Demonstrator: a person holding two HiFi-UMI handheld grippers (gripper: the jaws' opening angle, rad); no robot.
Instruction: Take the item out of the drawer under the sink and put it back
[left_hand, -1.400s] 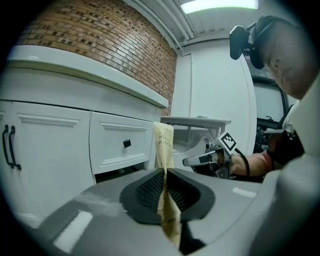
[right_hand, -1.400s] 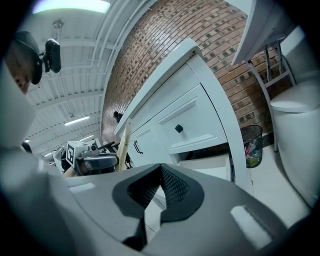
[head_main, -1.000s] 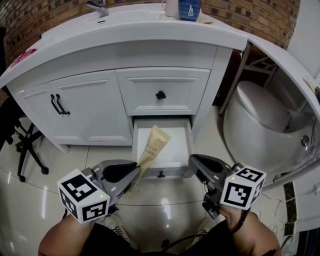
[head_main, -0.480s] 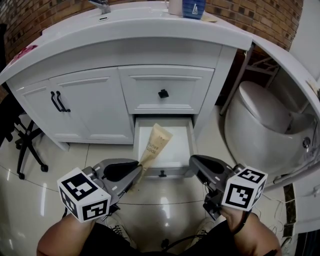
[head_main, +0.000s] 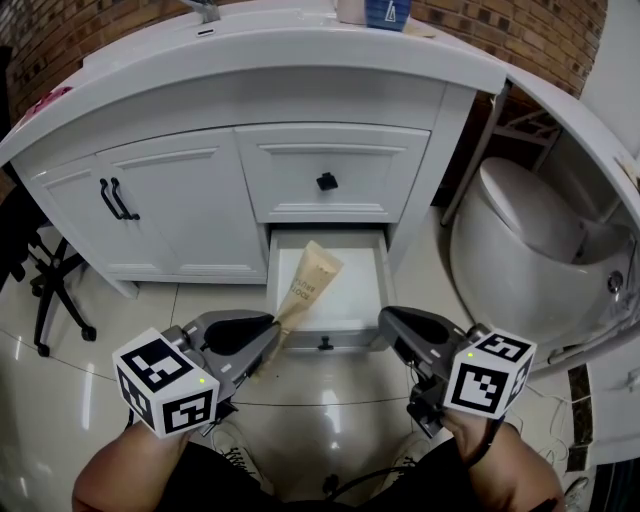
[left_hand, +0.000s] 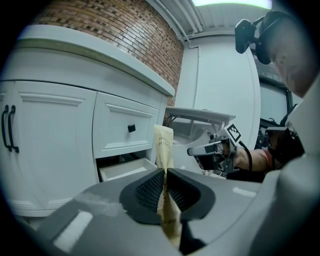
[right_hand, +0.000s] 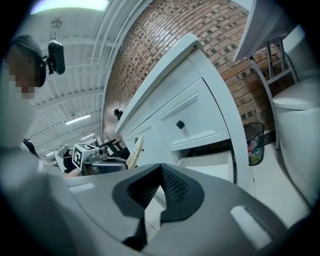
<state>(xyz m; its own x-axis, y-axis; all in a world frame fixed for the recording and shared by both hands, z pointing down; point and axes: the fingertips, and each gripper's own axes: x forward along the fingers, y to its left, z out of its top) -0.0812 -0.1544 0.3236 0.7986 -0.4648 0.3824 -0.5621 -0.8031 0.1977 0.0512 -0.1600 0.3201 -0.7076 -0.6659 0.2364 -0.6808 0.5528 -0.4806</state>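
- Between the fingers (left_hand: 147, 189) of the left gripper (head_main: 266, 338), a cream tube (head_main: 308, 282) was pinched. The pads stood narrow and pressed on both of its flat faces.
- Beyond those fingers, the tube rose clear in the air. Seen from the head, its far end lay over the open drawer (head_main: 374, 290) under the sink, and it appeared to touch nothing there.
- Long axis: it ran from the fingers up and away toward the drawer. The broad, flat crimped end was farthest from the fingers. A short narrower length hung below them, and no cap could be made out.
- Handling, as judged: light, with soft walls that give under pressure and a smooth skin that might slip. A hard squeeze mid-body could buckle it or push the contents about.
- Best hold, as judged: low on the narrower part, as here, or flat across the crimp, where the tube is stiffer.
- At the right gripper (right_hand: 160, 172), the fingers were closed together with nothing between them. It hung beside the drawer front, well apart from the tube.
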